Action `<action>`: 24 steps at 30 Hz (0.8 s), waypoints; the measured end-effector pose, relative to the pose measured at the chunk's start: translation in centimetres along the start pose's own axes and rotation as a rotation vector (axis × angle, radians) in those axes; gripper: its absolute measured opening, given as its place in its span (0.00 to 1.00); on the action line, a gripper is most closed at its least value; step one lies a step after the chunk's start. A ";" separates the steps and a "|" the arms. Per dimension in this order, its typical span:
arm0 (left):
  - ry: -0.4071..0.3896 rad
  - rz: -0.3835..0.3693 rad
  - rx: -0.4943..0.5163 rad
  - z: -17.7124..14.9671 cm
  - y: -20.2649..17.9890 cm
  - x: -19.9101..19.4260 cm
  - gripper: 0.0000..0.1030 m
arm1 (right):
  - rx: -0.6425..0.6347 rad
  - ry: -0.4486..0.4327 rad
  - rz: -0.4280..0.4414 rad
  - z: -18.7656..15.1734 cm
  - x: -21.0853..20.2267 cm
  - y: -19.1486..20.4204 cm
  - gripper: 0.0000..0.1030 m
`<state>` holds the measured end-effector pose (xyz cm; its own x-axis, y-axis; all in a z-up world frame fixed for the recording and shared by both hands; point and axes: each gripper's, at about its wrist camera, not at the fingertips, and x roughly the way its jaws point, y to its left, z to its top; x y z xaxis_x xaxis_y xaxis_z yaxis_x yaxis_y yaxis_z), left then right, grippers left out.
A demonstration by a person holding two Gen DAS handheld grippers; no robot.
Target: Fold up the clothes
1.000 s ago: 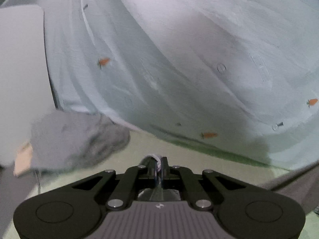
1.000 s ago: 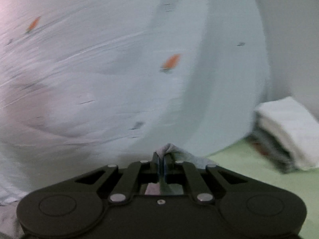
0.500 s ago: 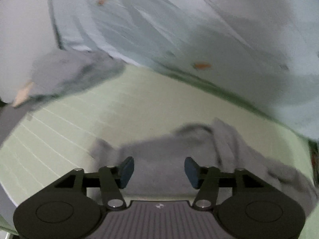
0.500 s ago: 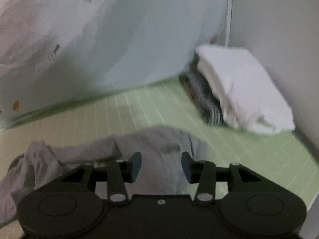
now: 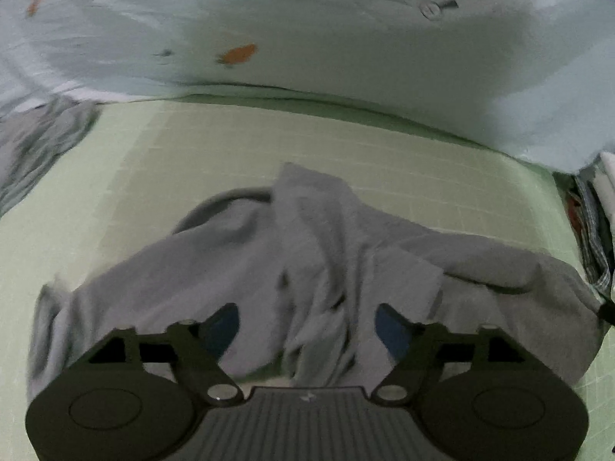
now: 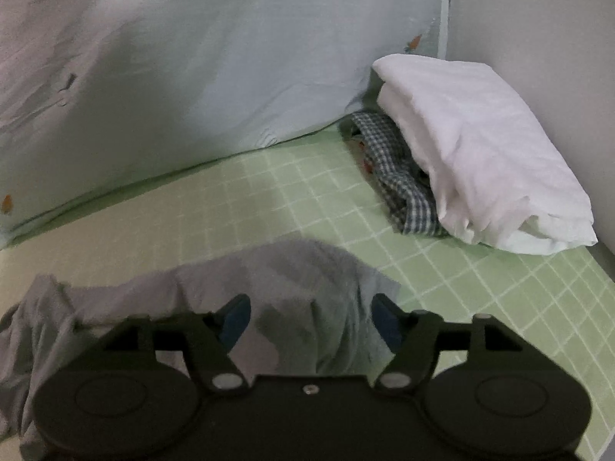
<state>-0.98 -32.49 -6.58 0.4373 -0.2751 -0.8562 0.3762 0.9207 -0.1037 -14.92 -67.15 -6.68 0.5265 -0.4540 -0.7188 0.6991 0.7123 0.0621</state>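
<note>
Grey garment [image 5: 330,269] now down on the green gridded mat [image 5: 192,153], lying rumpled and bunched, ridged through the middle, nowhere near flat. Seen from the right wrist too [image 6: 269,280], slumped directly ahead of that claw.

A second ago: pinched in both claws, a small tuft of fabric caught between shut pads. Since then: let go and dropped. Left claw [image 5: 307,324] opening, pads wide apart, cloth beneath and between them but untouched by either pad. Right claw [image 6: 309,317] opening likewise, fabric below the gap, nothing pressed. So: nothing gripped on either side.

Meaning for the job: garment delivered to the working area, not yet spread. Probably the lay-down step just ending, smoothing and the first fold yet to come. Creases heavy enough to call for a re-grip at corners or hem and a pull outward before any folding.

Behind: pale blue sheet with carrot print [image 5: 346,38] hanging as a backdrop. At the right, a finished stack — folded white cloth [image 6: 480,146] atop a checked piece [image 6: 399,176] — well apart from the grey one. Another grey heap [image 5: 34,146] at the far left edge, too blurred to identify.
</note>
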 end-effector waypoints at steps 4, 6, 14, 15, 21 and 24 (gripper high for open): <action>0.081 0.064 0.006 1.8 -0.6 5.2 0.81 | 0.006 0.045 -0.041 1.1 3.4 0.1 0.77; 0.104 0.102 0.004 2.4 -0.3 7.3 0.81 | -0.015 0.064 -0.066 1.6 4.9 0.3 0.78; 0.130 0.106 -0.036 4.0 1.5 11.4 0.56 | -0.167 0.167 -0.044 4.4 11.1 2.2 0.68; 0.129 0.098 -0.042 4.1 1.6 11.6 0.49 | -0.203 0.212 -0.020 4.5 12.0 2.8 0.61; 0.108 0.090 -0.028 6.0 1.2 12.5 0.12 | -0.329 0.211 -0.012 5.2 13.7 5.8 0.08; 0.078 0.106 0.002 8.1 1.0 13.7 0.10 | -0.296 0.141 -0.003 7.5 14.3 6.4 0.07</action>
<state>12.02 -37.60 -14.26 0.4095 -0.1538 -0.8993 0.3325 0.9430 -0.0098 0.74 -73.06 -11.40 0.4379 -0.3923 -0.8090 0.5185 0.8453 -0.1292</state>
